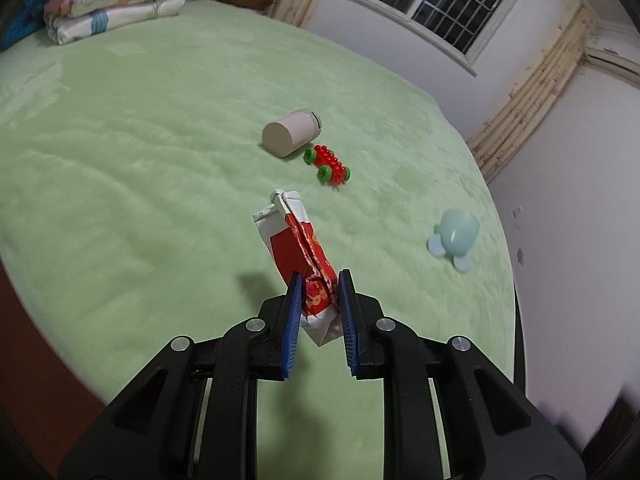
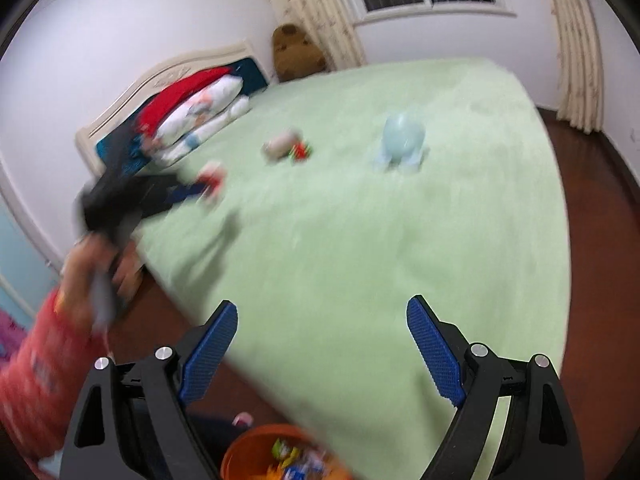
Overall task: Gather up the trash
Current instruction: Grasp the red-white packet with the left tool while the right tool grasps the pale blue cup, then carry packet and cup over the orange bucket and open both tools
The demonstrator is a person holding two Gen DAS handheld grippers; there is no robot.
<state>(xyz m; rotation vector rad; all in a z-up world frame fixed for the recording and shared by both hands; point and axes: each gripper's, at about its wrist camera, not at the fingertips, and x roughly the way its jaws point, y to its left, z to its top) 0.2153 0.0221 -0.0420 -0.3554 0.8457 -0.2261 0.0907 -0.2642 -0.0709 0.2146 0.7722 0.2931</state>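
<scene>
Carton: crushed red and white carton is sitting at centre frame in the left wrist view, clear of the green bedspread.
Left gripper: is pinching the carton's lower end between its blue pads.
Right gripper: is gaping wide with nothing between its pads.
Bin: orange bin is showing at the bottom edge, wrappers inside.
Bed: beige cup, red toy and pale blue toy are lying right of centre.

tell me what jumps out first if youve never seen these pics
The crushed red and white carton, pinched in the left tongs above the green bedspread. Beyond it lie a beige cup on its side and a red toy car; an orange bin holding wrappers sits below the open right tongs.
</scene>
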